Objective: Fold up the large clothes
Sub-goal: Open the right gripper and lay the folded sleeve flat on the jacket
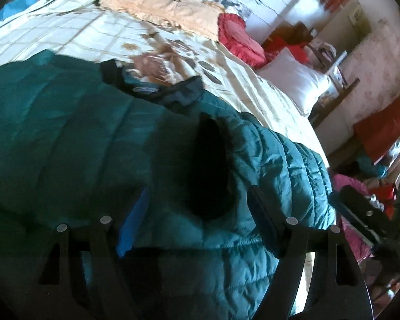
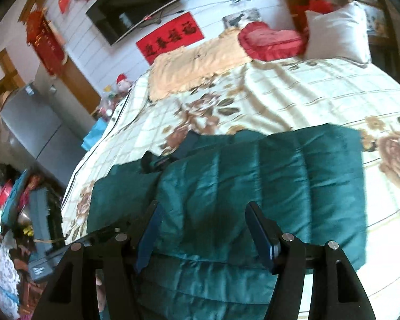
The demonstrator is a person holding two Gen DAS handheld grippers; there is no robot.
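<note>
Just one teal jacket (image 2: 226, 186), two tongs (image 1: 197, 213) (image 2: 204, 229).

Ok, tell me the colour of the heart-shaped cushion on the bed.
Red, with a frilled edge. The heart-shaped cushion shows best in the right wrist view, beside the white pillow.

I see daylight washing out the floral bedspread (image 2: 293, 98) beyond the teal jacket (image 2: 226, 176), a dark shadow on the jacket, soft blur throughout, and fisheye bending with black corners.
</note>
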